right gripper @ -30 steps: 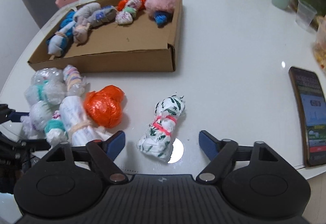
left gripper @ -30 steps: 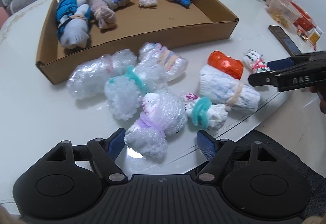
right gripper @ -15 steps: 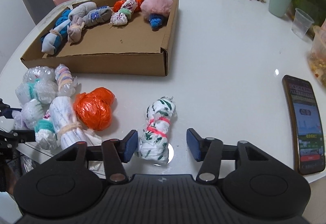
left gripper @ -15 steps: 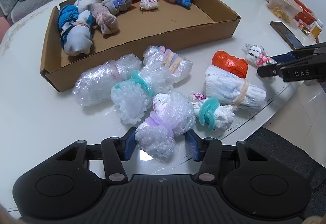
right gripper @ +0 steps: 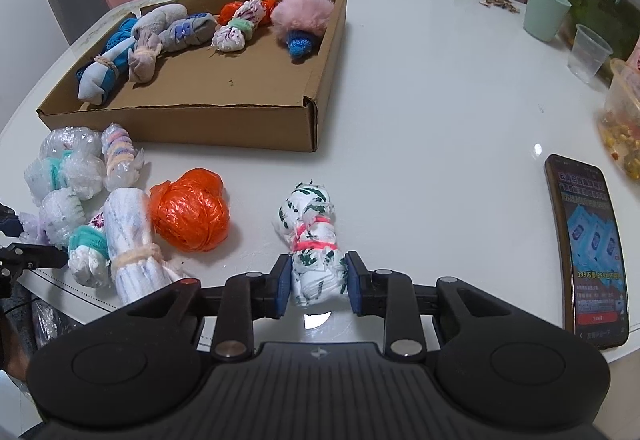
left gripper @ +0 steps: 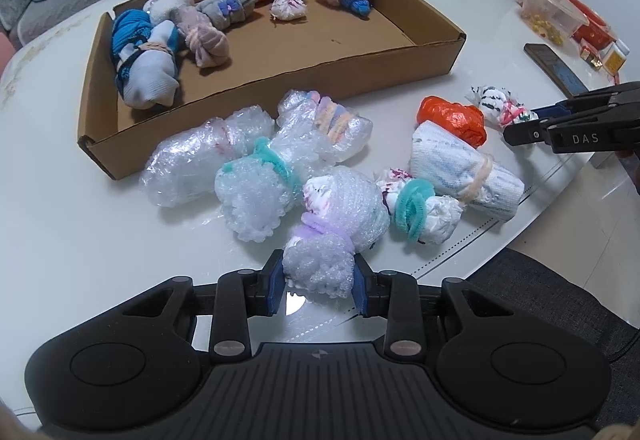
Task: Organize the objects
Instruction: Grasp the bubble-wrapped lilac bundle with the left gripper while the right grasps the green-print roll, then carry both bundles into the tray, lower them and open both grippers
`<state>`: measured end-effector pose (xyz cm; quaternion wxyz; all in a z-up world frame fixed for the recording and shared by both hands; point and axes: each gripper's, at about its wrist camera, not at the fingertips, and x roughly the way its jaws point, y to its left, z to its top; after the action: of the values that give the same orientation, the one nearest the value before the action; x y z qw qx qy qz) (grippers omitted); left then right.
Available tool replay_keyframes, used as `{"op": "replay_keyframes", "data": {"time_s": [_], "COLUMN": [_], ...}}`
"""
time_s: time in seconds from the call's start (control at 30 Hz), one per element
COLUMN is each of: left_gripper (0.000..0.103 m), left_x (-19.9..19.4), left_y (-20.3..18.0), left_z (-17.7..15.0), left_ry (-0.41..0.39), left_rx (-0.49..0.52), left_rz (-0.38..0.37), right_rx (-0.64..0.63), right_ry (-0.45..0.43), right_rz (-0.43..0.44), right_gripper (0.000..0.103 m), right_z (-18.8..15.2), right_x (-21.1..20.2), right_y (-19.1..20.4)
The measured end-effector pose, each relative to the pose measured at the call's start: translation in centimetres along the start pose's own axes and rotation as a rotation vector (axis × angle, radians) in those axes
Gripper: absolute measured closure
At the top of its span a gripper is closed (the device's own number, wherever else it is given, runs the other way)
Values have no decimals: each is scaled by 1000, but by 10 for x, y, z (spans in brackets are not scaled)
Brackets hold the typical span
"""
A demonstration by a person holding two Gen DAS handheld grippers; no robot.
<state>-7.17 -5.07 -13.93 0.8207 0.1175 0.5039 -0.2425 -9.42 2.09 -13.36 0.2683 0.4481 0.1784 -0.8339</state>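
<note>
My left gripper has its jaws closing, and the pads press both sides of a bubble-wrap bundle with a purple tie on the white table. My right gripper is closing the same way on a white green-printed bundle with a pink band. That bundle and the right gripper also show in the left wrist view. Between them lie an orange bundle, a white roll with a cream tie, a teal-tied bundle and more bubble-wrap bundles. Beyond stands a cardboard tray with several bundles along its far side.
A phone lies at the right near the table's front edge. A green cup, a clear cup and a food container stand at the far right. A sofa with clothes is behind the table.
Both grippers' jaws have closed from wide apart onto their bundles. The hands themselves have stayed in place.
</note>
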Motion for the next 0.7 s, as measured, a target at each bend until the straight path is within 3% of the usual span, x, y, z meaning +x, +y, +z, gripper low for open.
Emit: {"op": "replay_keyframes", "data": {"time_s": [0.4,0.7], "left_gripper": [65,65], "left_x": [-5,-19], "left_y": [-14,-15], "left_z": [1,12], "left_ry": [-30,-49], "left_rx": [33,38], "left_rz": [-37,-21], "right_rx": [11,-7], "right_ry": [2,-29], "right_rz": [8,20], "right_gripper": [79,80], "right_z": [1,15], "right_x": [0,-14], "right_y": [-2,-3]}}
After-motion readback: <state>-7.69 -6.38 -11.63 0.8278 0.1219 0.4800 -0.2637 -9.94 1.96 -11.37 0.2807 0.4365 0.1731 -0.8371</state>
